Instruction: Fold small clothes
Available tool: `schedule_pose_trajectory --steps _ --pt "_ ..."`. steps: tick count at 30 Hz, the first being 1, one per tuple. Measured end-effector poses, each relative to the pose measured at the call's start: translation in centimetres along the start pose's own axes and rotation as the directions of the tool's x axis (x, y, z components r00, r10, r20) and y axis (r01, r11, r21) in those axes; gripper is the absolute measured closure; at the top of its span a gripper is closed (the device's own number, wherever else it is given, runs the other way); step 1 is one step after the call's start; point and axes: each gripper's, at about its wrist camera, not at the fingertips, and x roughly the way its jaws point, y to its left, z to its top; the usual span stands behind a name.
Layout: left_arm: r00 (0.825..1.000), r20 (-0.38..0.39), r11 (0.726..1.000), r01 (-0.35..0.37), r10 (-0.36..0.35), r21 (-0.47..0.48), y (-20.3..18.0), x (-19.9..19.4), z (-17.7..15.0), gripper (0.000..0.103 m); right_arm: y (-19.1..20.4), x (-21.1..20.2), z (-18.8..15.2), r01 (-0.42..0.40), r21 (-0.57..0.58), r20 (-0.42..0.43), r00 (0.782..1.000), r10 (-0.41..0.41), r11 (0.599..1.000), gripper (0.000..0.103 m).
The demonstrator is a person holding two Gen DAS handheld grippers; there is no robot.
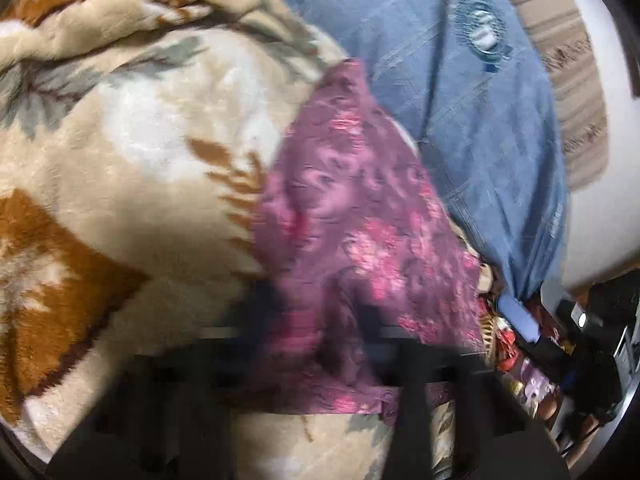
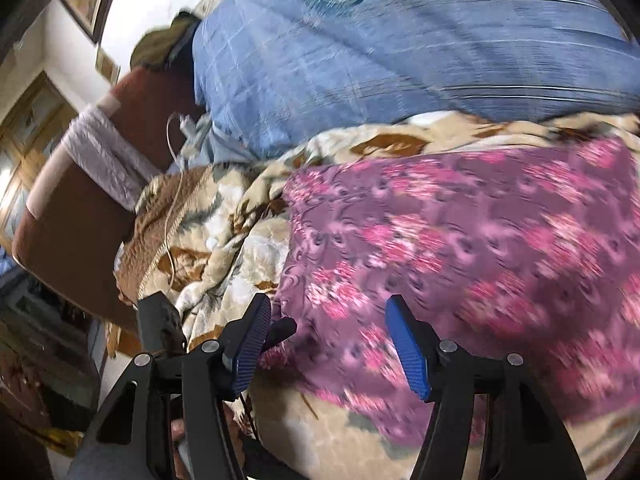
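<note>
A purple cloth with pink flowers [image 1: 352,224] lies on a cream blanket with brown and grey leaves [image 1: 120,160]. In the left wrist view the cloth drapes over my left gripper [image 1: 320,320]; the fingers are blurred dark shapes under it, apparently shut on the cloth. In the right wrist view the same purple cloth [image 2: 460,240] spreads over the blanket [image 2: 224,248]. My right gripper [image 2: 326,344] is open, its blue pads [image 2: 408,348] apart just above the cloth's near edge, holding nothing.
A large blue checked pillow or quilt [image 1: 460,100] lies behind the cloth, also in the right wrist view [image 2: 400,60]. A brown armchair [image 2: 80,200] with a white cover stands at left. Cluttered items [image 1: 532,360] sit at lower right.
</note>
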Motion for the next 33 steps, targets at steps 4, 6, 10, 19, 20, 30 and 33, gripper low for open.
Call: schedule_pose_trajectory --steps 4,6,10,19,20,30,33 --pt "1.0 0.024 0.999 0.015 -0.016 0.047 -0.6 -0.9 -0.2 0.097 1.8 3.7 2.7 0.041 -0.047 -0.053 0.998 -0.044 0.998 0.041" --pt "0.996 0.072 0.993 0.042 -0.05 0.109 -1.9 -2.2 -0.5 0.097 2.9 5.4 3.8 0.039 -0.081 -0.089 0.995 -0.047 0.996 0.041" --pt "0.993 0.092 0.987 0.059 -0.073 0.147 -2.8 -2.9 -0.9 0.097 5.2 9.0 5.8 0.021 -0.153 -0.193 0.98 -0.051 0.988 0.041" --pt "0.995 0.065 0.989 0.063 -0.072 0.131 -1.8 -2.4 -0.2 0.097 8.7 18.8 7.5 0.141 -0.366 -0.425 0.854 -0.3 0.92 0.041" --pt "0.995 0.063 0.99 0.062 -0.071 0.129 -1.7 -2.4 -0.2 0.097 8.8 19.9 7.2 0.164 -0.397 -0.434 0.833 -0.342 0.903 0.041" --pt "0.992 0.076 0.987 0.093 -0.104 0.134 -1.9 -2.9 -0.6 0.097 10.1 21.9 2.5 0.304 -0.598 -0.308 0.767 -0.563 0.742 0.076" --pt "0.987 0.071 0.983 0.139 -0.148 0.116 -1.7 -3.1 -0.4 0.097 9.7 20.7 2.8 0.32 -0.579 -0.3 0.772 -0.56 0.75 0.09"
